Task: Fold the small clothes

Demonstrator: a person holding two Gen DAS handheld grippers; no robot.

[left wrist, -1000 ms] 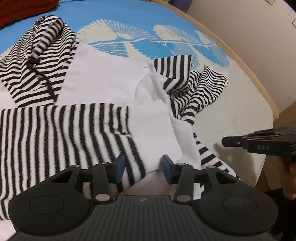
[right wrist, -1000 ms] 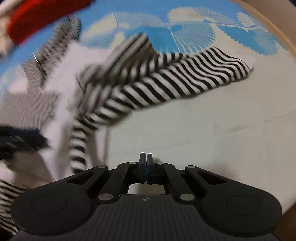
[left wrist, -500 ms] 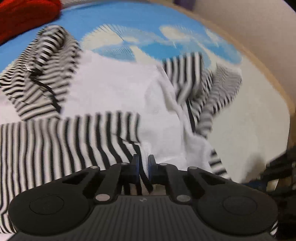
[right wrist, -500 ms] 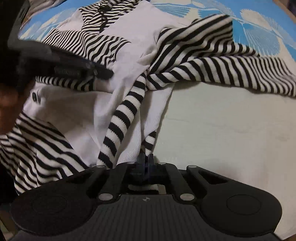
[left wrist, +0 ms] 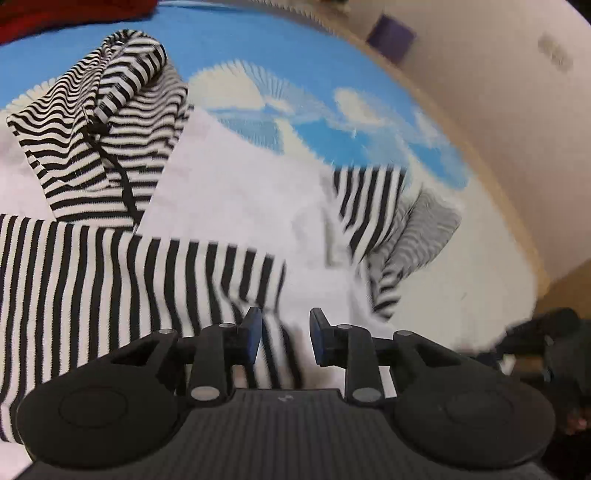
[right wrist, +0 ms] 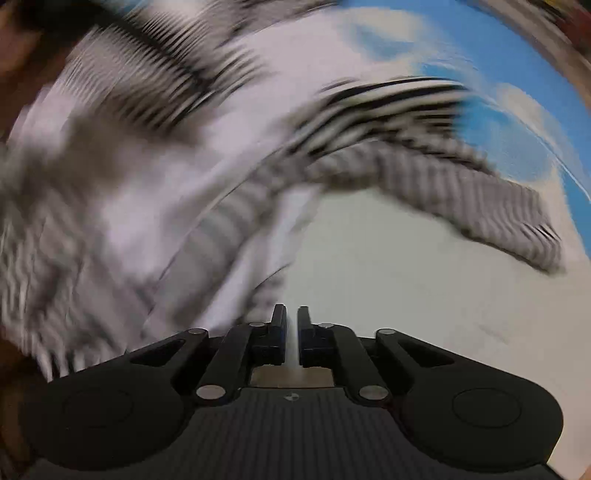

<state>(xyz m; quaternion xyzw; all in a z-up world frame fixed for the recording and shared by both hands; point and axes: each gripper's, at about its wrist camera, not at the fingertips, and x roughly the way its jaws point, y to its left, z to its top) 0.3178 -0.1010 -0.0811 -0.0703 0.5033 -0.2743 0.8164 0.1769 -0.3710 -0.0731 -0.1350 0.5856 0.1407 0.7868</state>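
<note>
Left gripper (left wrist: 284, 341) parted and opening, striped hem of the hoodie (left wrist: 122, 280) lying between the pads but not pinched. Right gripper (right wrist: 291, 334) cracked open a sliver and opening too, nothing clearly between the pads, cloth edge just beyond the tips. Hoodie spread across the blue-and-white patterned cover (left wrist: 258, 55), long axis running from near hem up to the striped hood (left wrist: 107, 122) at far left, one striped sleeve (left wrist: 373, 210) flung out right toward the bare pale part. Red cloth (left wrist: 74, 11) past the hood. Compared with half a second back: left pads were nearly together on the hem, now spread; right pads were fully together, now a slit; right view gone heavily blurred
</note>
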